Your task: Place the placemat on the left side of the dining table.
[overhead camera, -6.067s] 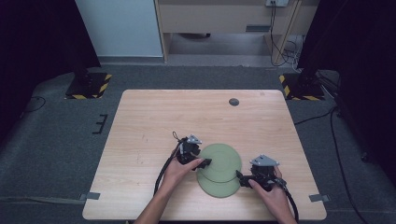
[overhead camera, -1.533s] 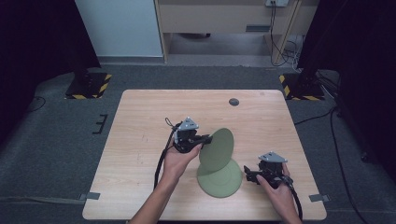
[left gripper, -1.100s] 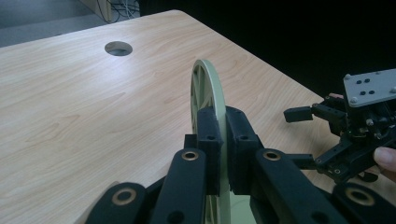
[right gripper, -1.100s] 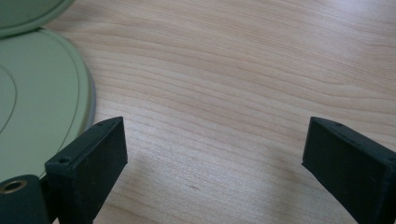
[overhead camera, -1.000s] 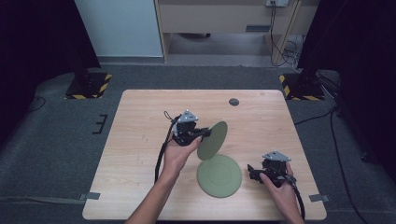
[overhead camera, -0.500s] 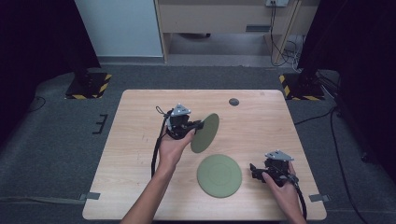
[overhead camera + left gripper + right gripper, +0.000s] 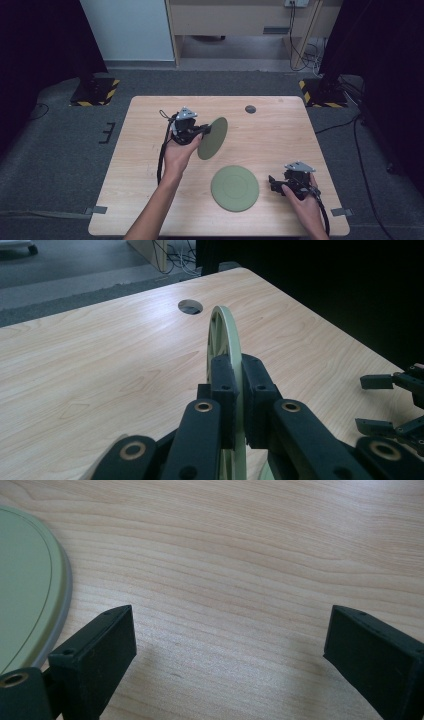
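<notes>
Plates — my left gripper (image 7: 206,129) pinches upper plate (image 7: 212,138) by its rim, edge-on, lifted toward 11 o'clock to unstack | other plate (image 7: 234,188) flat on table (image 7: 150,200) | right gripper (image 7: 274,184) wide open, empty — at its 3 o'clock.

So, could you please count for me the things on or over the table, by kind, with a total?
Green plates: 2, one held on edge, one lying flat
Grippers: 2, the left gripper shut on the held plate, the right gripper open beside the flat plate
Wooden table: 1
Round hole in the tabletop: 1
Total: 6
</notes>
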The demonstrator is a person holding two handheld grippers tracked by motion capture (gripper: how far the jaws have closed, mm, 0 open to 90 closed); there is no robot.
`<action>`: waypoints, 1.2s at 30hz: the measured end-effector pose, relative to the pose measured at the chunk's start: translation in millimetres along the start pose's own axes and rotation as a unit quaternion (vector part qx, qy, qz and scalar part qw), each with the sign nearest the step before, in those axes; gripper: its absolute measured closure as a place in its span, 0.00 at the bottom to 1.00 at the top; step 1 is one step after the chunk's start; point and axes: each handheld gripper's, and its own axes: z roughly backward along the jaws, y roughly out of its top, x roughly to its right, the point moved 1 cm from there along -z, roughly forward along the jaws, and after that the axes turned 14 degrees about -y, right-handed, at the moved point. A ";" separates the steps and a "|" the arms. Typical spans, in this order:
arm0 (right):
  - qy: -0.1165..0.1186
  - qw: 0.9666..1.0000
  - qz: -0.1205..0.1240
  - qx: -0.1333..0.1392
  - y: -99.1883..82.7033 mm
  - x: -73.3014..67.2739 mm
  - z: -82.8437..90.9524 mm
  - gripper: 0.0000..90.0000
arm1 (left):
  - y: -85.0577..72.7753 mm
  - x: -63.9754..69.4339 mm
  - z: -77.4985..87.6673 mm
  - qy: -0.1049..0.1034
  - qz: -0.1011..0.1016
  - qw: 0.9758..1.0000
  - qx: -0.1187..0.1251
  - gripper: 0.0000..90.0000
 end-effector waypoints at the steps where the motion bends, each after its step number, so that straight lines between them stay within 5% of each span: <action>1: 0.000 1.000 0.000 -0.001 -0.1 -0.1 -0.2 0.07 | 0.0 -0.8 0.6 0.002 0.000 1.000 -0.001 0.95; 36: -0.002 1.000 0.006 -0.006 -1.4 -0.5 -0.9 0.07 | -1.0 -39.1 41.3 0.063 0.024 0.998 0.008 0.95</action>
